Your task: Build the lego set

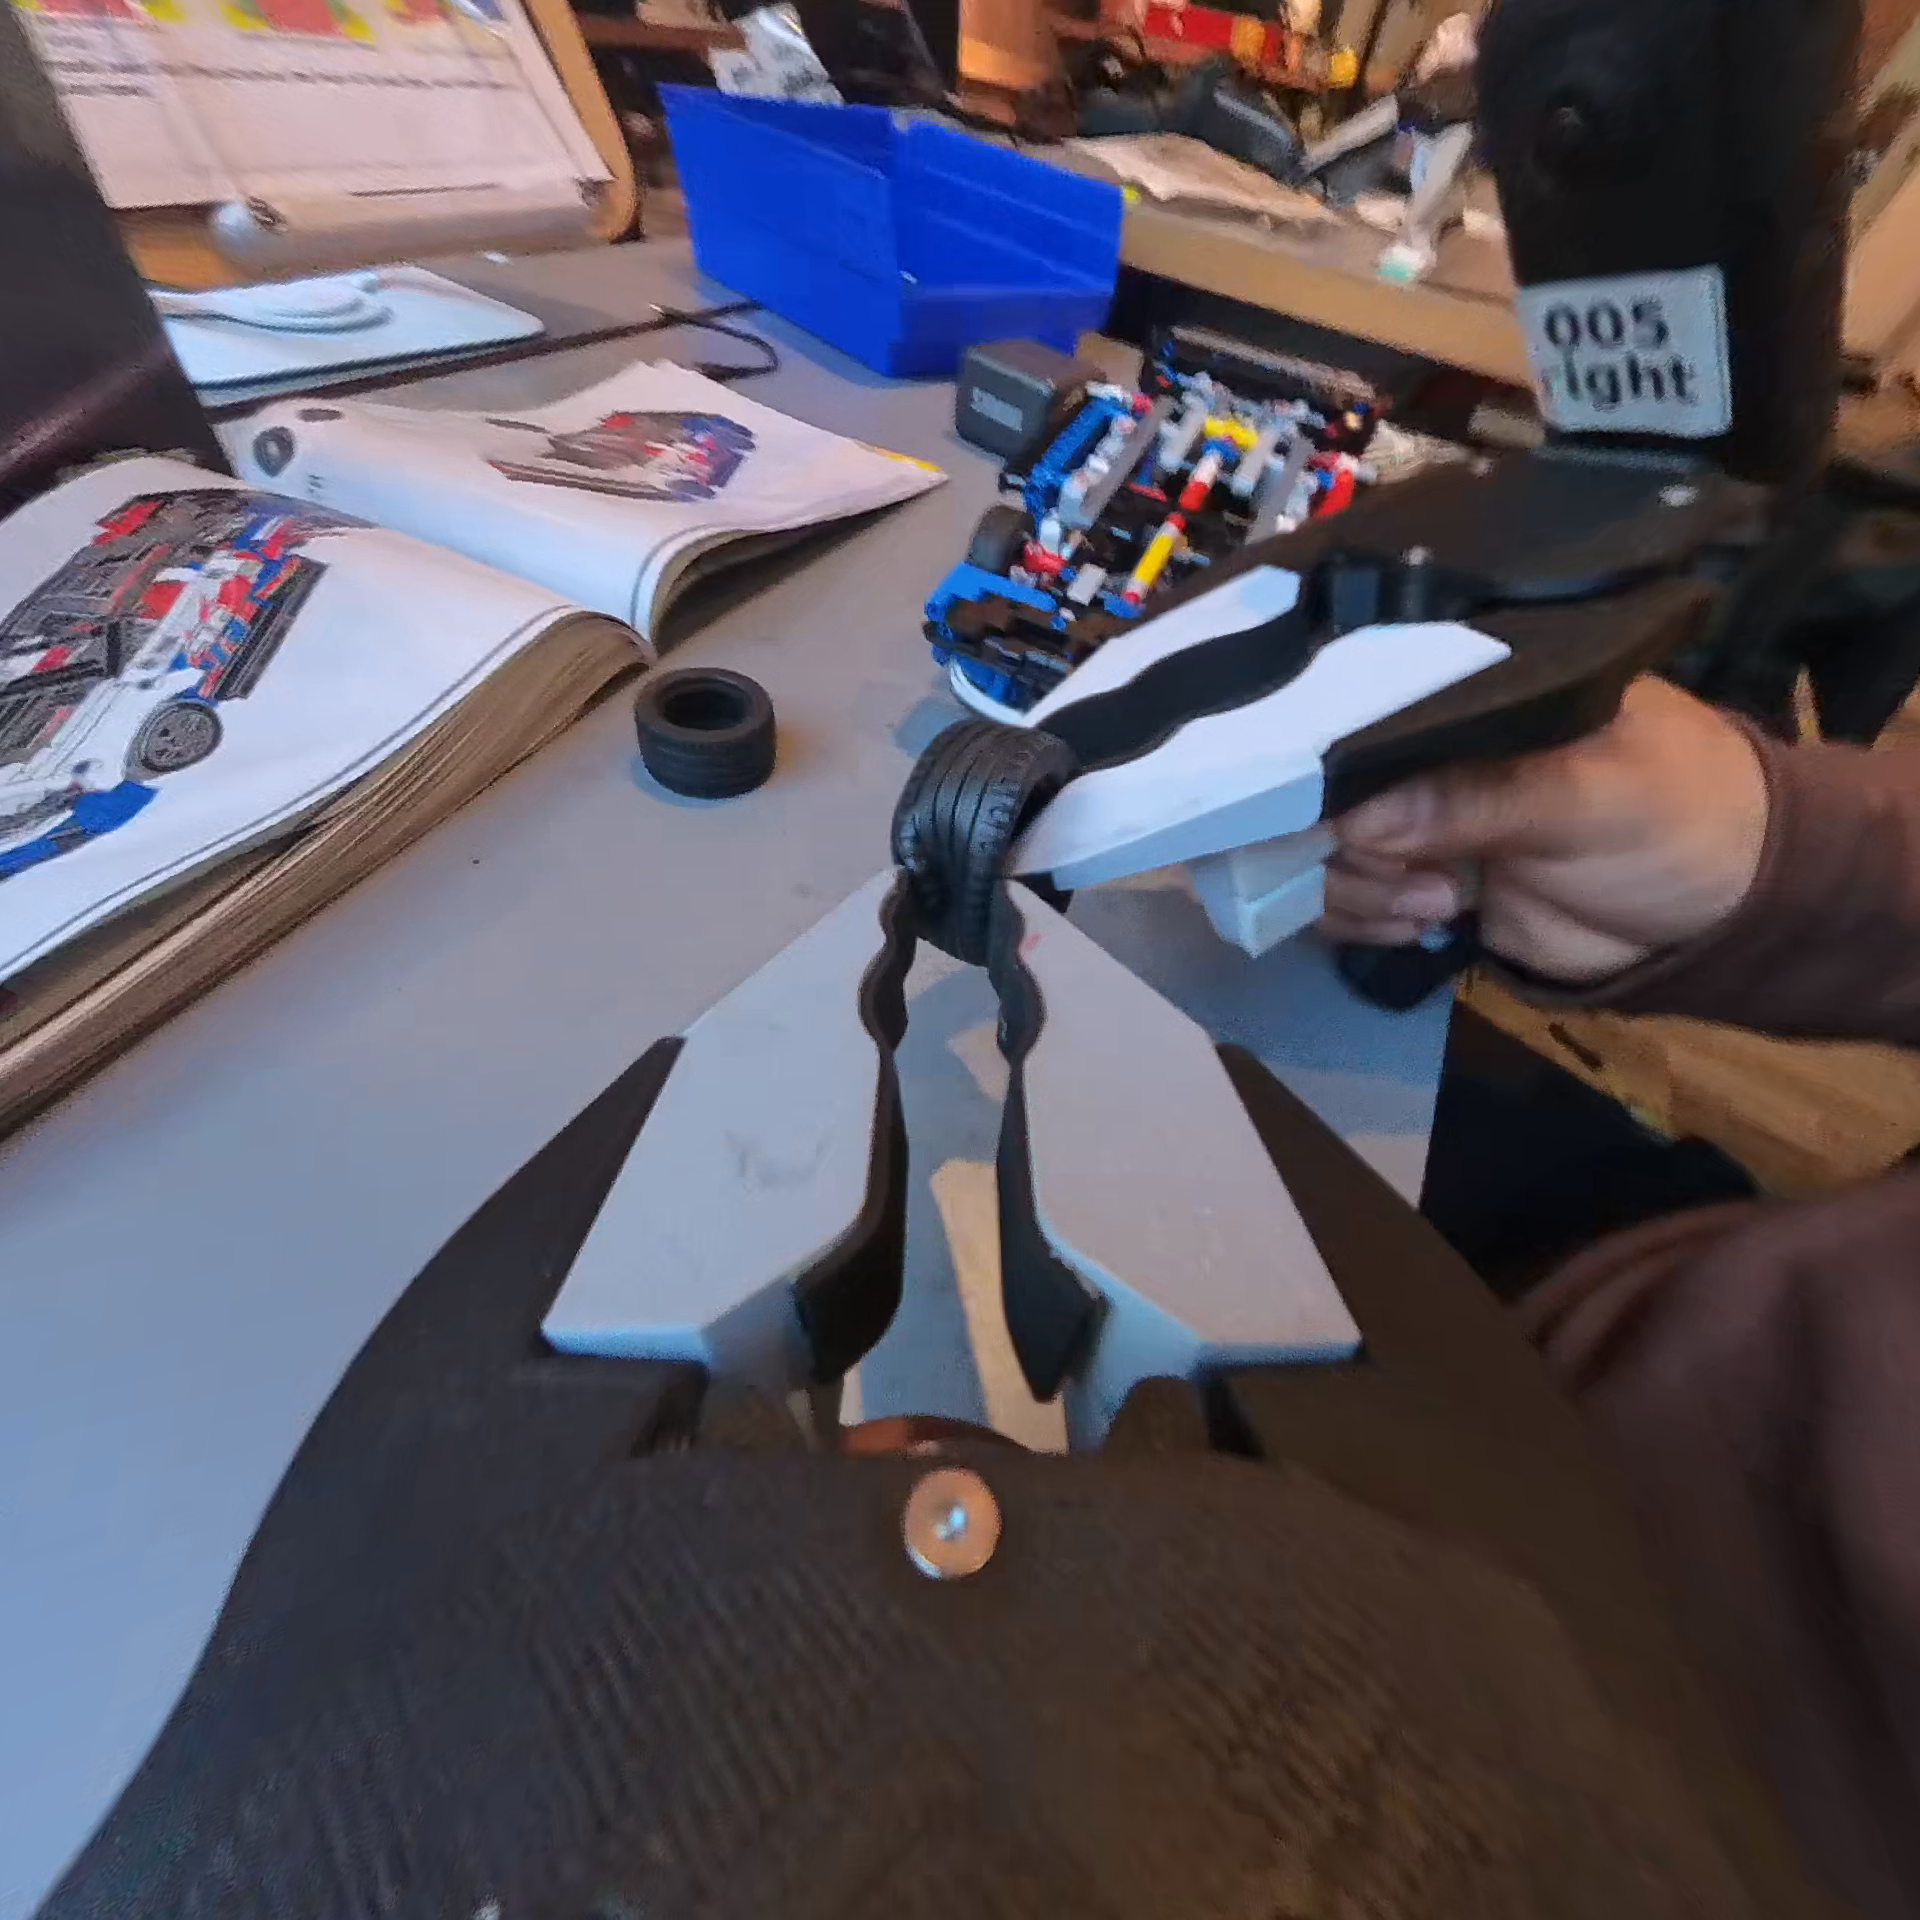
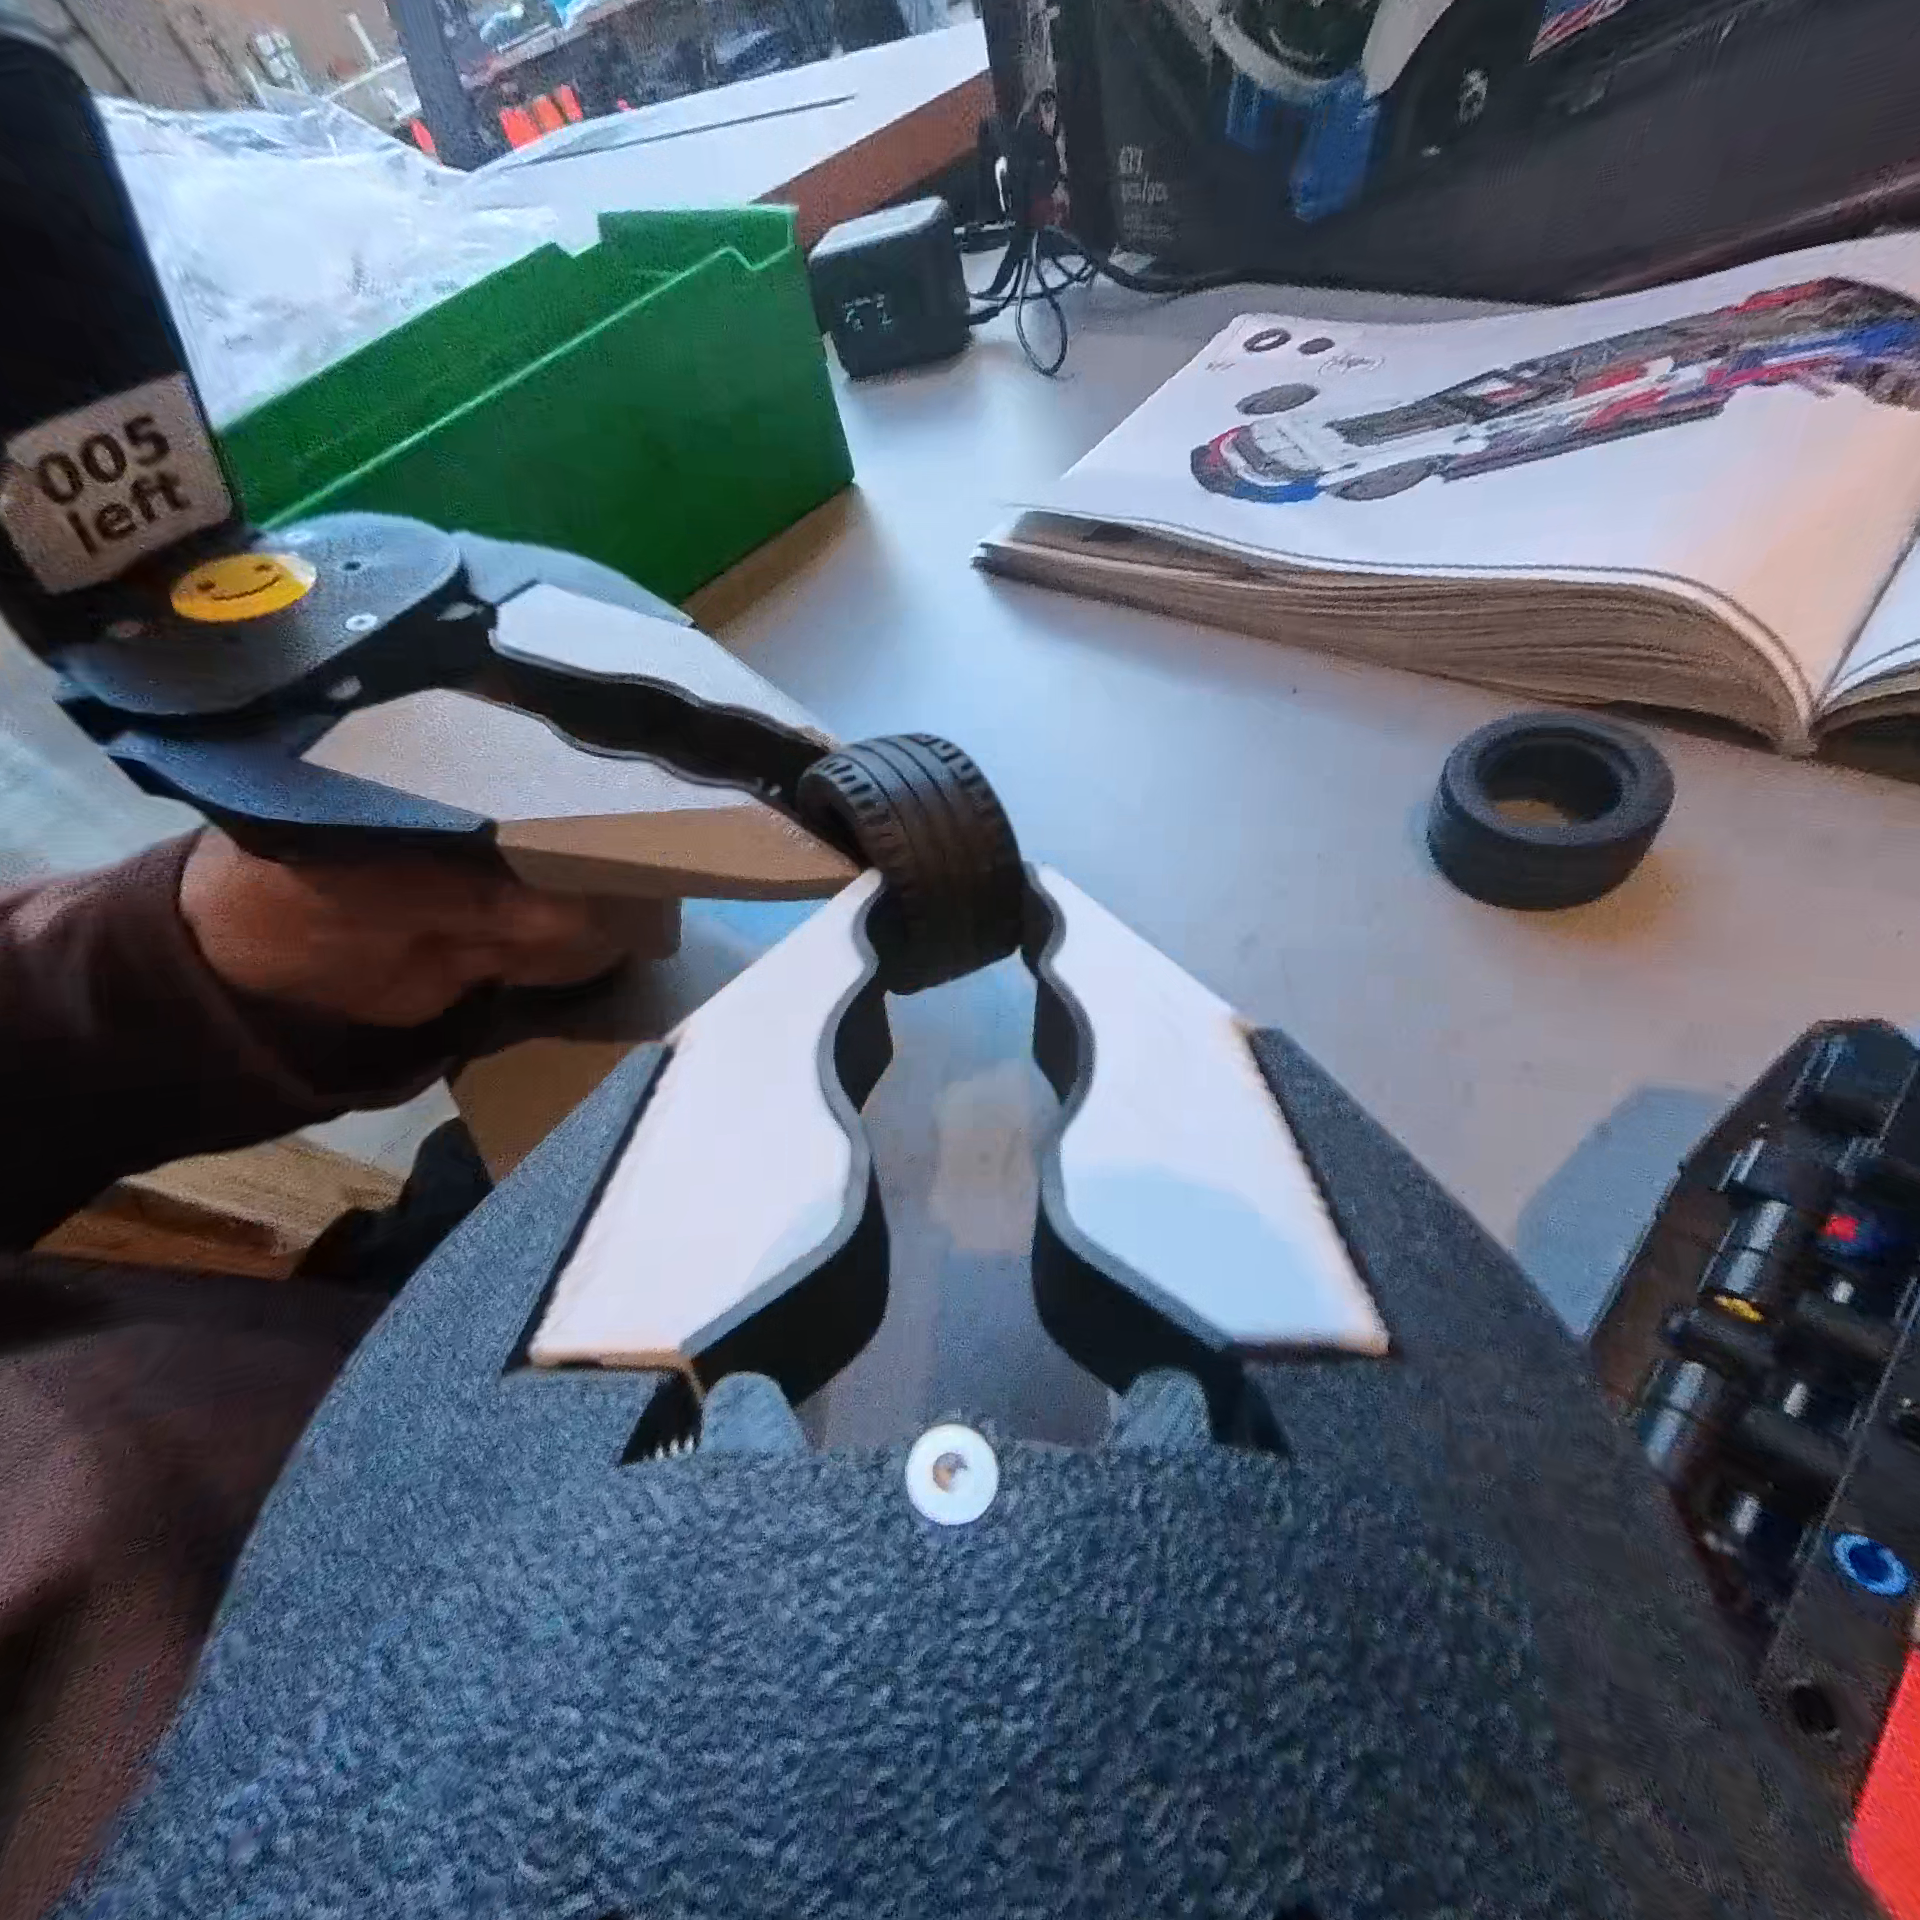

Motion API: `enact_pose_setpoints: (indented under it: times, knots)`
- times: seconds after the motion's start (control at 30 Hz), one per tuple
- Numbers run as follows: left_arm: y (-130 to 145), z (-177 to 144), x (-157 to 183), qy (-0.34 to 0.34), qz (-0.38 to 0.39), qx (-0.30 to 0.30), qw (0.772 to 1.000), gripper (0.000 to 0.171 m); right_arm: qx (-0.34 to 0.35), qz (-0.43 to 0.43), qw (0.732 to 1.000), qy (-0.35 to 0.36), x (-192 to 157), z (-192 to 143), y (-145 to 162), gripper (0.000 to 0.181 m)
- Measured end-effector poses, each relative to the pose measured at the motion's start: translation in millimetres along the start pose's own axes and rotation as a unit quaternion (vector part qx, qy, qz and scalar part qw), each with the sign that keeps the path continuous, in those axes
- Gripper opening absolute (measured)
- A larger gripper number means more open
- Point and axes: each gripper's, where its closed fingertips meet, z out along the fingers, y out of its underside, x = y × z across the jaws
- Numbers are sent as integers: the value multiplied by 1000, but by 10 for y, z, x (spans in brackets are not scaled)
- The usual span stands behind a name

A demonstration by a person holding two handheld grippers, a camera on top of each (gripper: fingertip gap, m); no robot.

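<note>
Inspecting the moment, the small black rubber tyre with grooved tread [image 1: 971, 831] was found held in the air above the pale grey surface [image 1: 468, 1039], pinched from two directions at once. The left gripper [image 1: 951, 920] was clenched on the tyre's lower edge, its black wavy pads squeezing the rubber. The right gripper [image 2: 951, 914] grasped the same tyre across the tread, its tips pressed against both sidewalls; the rubber appeared slightly deformed there.

Taking the tyre as the landmark: a second black rubber tyre [image 2: 1548, 821] lay flat on the surface near it, towards the thick open instruction booklet with coloured car drawings [image 2: 1507, 540]. The partly built blue, black and white brick car chassis [image 1: 1132, 530] stood beyond the tyre, behind the right gripper. A blue plastic bin [image 1: 894, 229] sat farther back; a green plastic bin [image 2: 561, 416] stood well apart on the other side.

Judgement: the tyre is light, soft and springy, with a grippy surface, unlikely to slip or break. A hold across the tread, or on the sidewalls near the rim, should serve; hard squeezing will fold it and hinder fitting over a wheel hub. No hub was visible in either gripper.
</note>
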Motion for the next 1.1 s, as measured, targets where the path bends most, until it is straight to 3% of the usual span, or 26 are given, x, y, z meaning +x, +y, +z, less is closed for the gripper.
enact_pose_setpoints:
  times: [0.07, 0.2, 0.23, 0.33, 0.43, 0.53, 0.67, 0.83, 1.0, 1.03, 1.1]
  knots:
    - [-33, -6, 1, 8, -19, 13, 1000, 11, 7, -1, 1000, -5, 5, -17, -39, 18]
    - [19, -90, 130, 116, -99, -17, 988, 21, -5, 56, 995, -77, -57, -102, -6, 20]
    - [40, -116, 152, 126, -88, -29, 988, 14, -6, 67, 995, -75, -29, -109, -9, 20]
    - [130, -80, 195, 106, -49, -75, 990, 30, -11, 117, 988, -103, -43, -101, -34, 20]
    - [95, 8, 171, 88, -61, -63, 992, 39, -11, 133, 985, -112, -57, -91, -19, 21]
    - [-24, -3, 177, 120, -115, -16, 986, 31, -4, 185, 970, -159, -143, -114, -43, 21]
    - [-37, -33, 239, 157, -152, -8, 976, 24, -15, 223, 953, -205, -188, -143, -47, 22]
    - [-139, -142, 151, 161, -207, 11, 965, 21, 5, 182, 963, -201, -60, -330, -205, 19]
    - [-143, -132, 228, 174, -220, 2, 960, 21, -36, 134, 972, -191, -117, -303, -137, 38]
    - [-144, -124, 240, 171, -212, 2, 962, 21, -43, 129, 972, -193, -139, -286, -119, 37]
    - [-173, -130, 282, 180, -215, 9, 960, 21, -38, 119, 969, -214, -198, -282, -123, 19]
